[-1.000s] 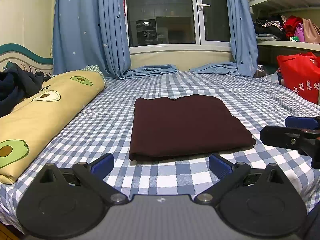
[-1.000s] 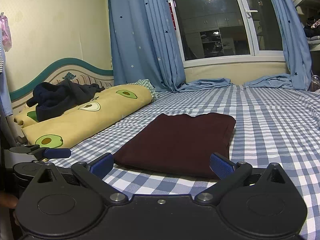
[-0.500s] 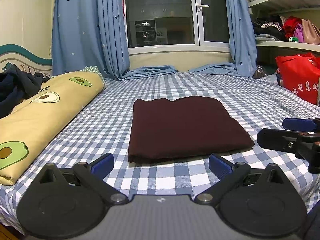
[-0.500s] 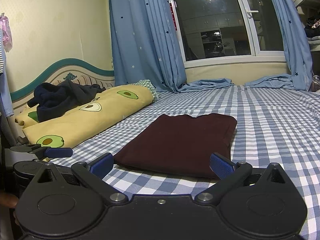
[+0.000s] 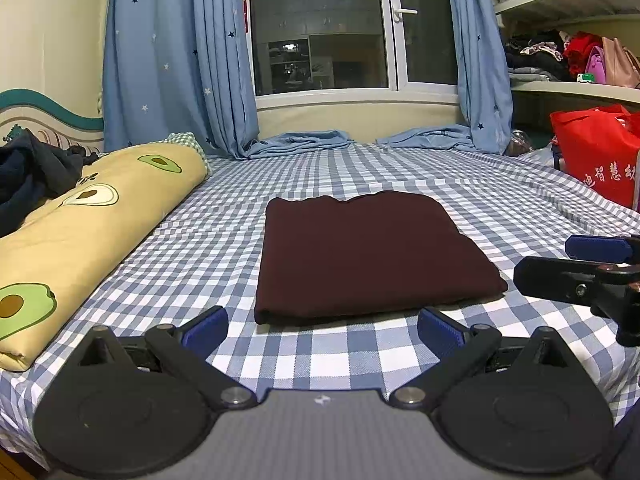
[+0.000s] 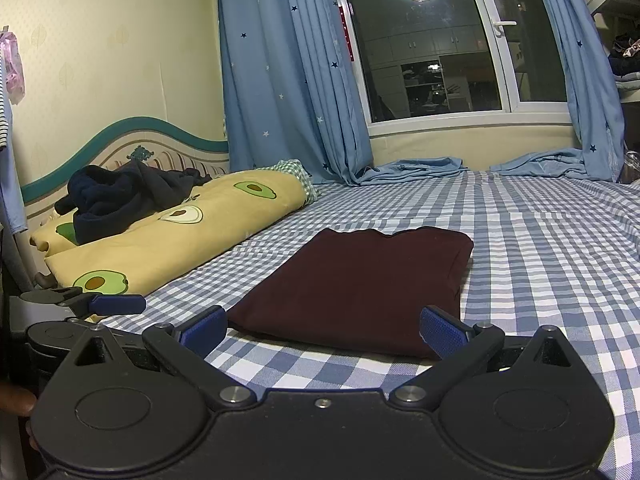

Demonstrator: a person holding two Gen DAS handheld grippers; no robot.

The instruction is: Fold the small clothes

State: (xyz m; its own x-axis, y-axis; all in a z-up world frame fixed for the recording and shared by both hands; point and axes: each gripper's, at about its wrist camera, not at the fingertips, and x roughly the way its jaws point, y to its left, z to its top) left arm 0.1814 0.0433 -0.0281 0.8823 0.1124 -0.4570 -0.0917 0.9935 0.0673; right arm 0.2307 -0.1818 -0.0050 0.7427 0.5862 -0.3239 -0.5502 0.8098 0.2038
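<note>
Folded maroon garment (image 5: pixel 368 254) lying flat on the checked bed sheet (image 5: pixel 360 168), both claws spread wide and empty.

The left claw (image 5: pixel 322 328) sits low just short of the garment's near edge, its blue pads apart and holding nothing. The right claw (image 6: pixel 322 326) hovers by the garment's near right corner, jaws equally wide, gripping nothing. An avocado-print quilt (image 6: pixel 168 236) lies rolled to the left, with dark clothing (image 6: pixel 120 196) heaped on it.
</note>
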